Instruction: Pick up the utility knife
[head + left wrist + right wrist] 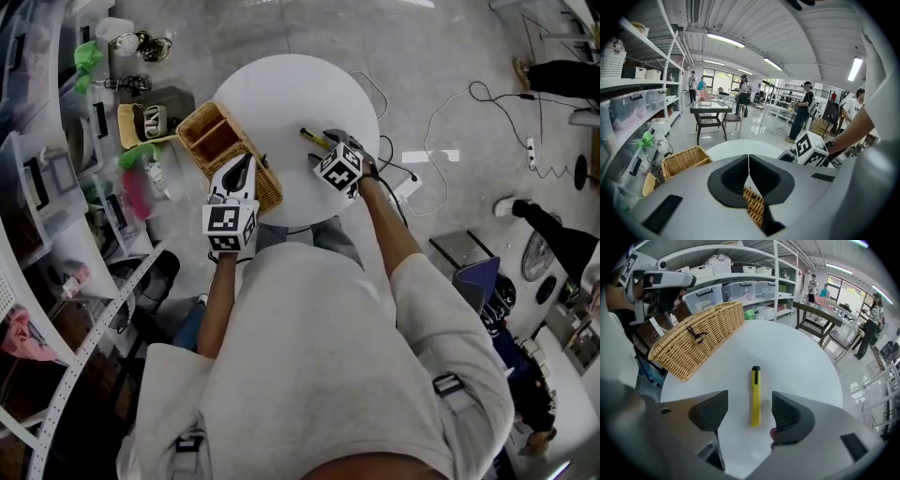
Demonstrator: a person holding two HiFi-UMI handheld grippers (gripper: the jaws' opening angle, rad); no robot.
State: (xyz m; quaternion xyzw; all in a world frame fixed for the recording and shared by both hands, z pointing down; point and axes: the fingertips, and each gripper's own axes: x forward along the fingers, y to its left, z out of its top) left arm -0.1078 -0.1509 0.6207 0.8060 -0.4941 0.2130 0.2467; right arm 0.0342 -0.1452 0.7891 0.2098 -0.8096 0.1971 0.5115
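— Where is the knife [755,397]?
— Flat on the round white table [801,357]; yellow, with its black end pointing away; near the wicker basket [693,341] but not touching it.
— And the right gripper [750,412]?
— Tilted down over the table, jaws wide apart; the knife shows in the gap between them; neither pad touches it.
— The left gripper [748,174]?
— Jaws pressed together with nothing between them; it hangs over the near edge of the basket; wicker shows just beneath it.

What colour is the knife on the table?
The utility knife is yellow with a black end, clearest in the right gripper view.
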